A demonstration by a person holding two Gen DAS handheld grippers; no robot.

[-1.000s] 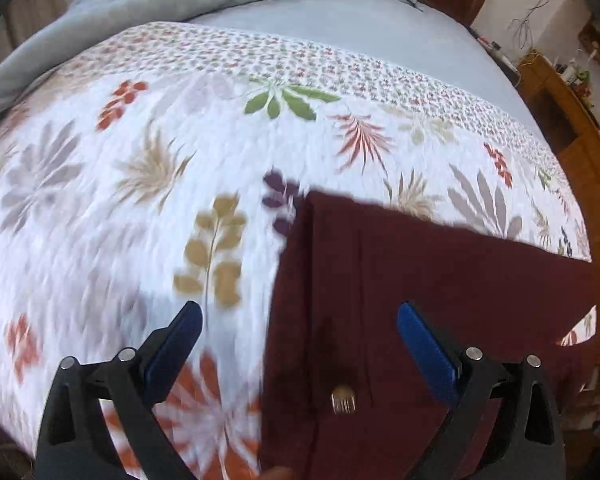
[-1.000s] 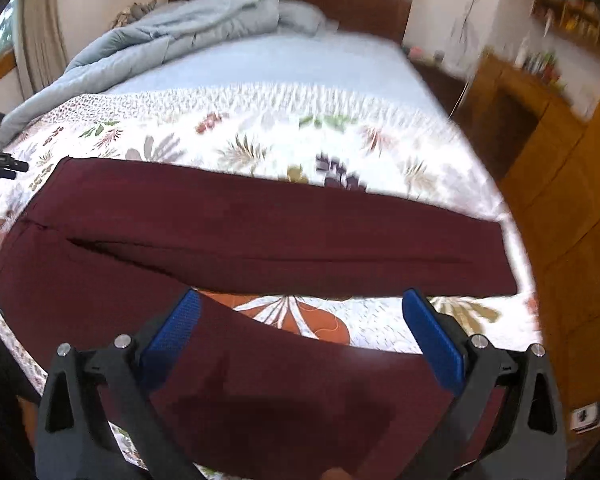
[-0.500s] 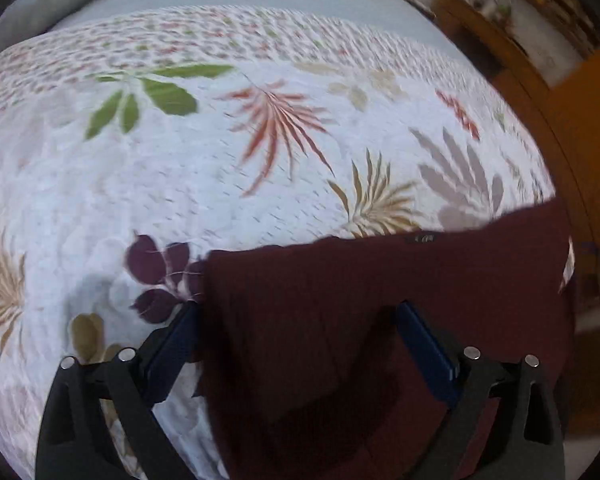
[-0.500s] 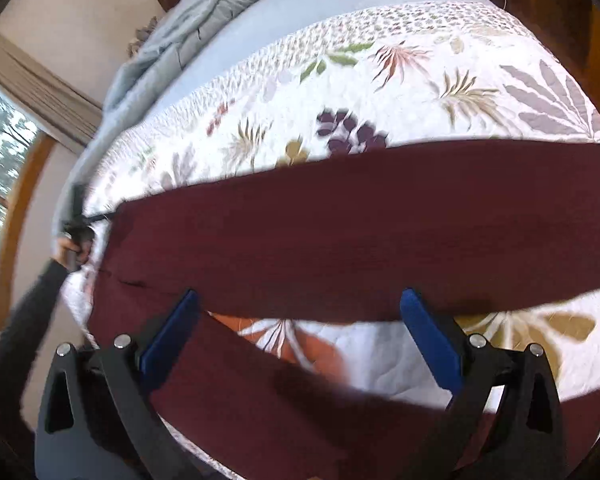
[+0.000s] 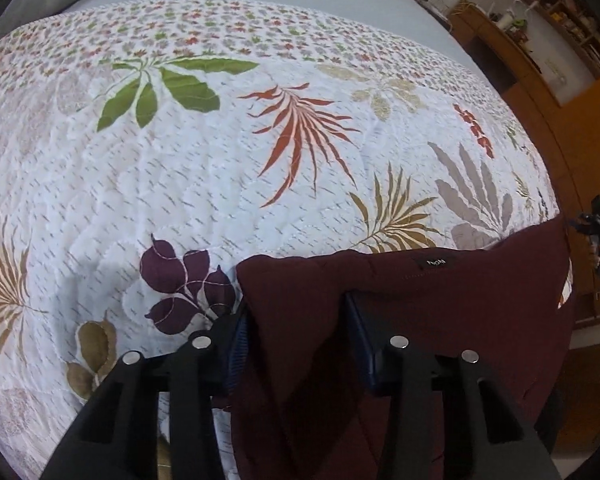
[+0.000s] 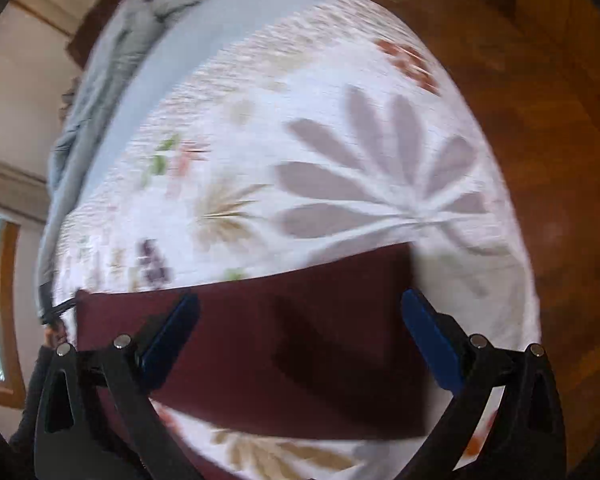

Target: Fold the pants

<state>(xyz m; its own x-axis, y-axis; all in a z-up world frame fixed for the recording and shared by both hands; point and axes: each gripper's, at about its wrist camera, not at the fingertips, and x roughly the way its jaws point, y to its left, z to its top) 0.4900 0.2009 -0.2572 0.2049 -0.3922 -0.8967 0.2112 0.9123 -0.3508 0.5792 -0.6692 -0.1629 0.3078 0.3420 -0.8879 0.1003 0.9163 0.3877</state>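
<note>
Dark maroon pants lie on a white quilt with leaf prints. In the left wrist view my left gripper has its blue pads closing on the bunched waistband corner; the cloth fills the gap between them. In the right wrist view the far pant leg stretches across the quilt, with its hem end just past my right gripper, which is wide open above the leg. The view is blurred.
A grey duvet is bunched at the head of the bed. Wooden floor lies beyond the bed's right edge. A wooden shelf unit stands at the right. The other gripper shows at the far edge.
My left gripper has narrowed onto the waistband corner. My right gripper has swung right along the leg toward its hem end, still wide open.
</note>
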